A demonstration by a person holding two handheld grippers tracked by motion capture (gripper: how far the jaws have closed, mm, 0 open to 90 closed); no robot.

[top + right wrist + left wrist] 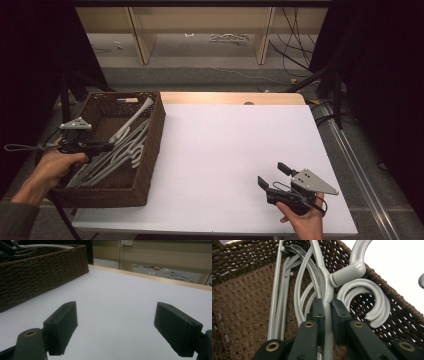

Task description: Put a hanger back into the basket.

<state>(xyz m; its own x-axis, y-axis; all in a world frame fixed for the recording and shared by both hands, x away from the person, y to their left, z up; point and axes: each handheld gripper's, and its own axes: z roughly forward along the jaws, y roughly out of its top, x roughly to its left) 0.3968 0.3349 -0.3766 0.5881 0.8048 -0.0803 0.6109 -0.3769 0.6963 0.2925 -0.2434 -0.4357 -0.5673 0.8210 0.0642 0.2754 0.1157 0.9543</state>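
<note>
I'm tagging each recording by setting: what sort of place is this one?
Probably a lab or workshop recording station, not a home: a plain white table set among dark screens, loose cables on the bare floor behind it, and unfinished wooden partitions. A wicker basket of grey hangers is the prop.

A woven basket (150, 145) stands on the left end of the bench (225, 160), its long side running front to back. Inside it lies a bundle of hangers (125, 147), stretched from the near left corner toward the far right corner, hooks toward the basket's right wall. The left tongs (102, 147) sit inside the basket, over its left part, closed around one hanger's neck (327, 302). The right tongs (272, 176) rest near the bench's front right corner, well apart from the basket.
</note>
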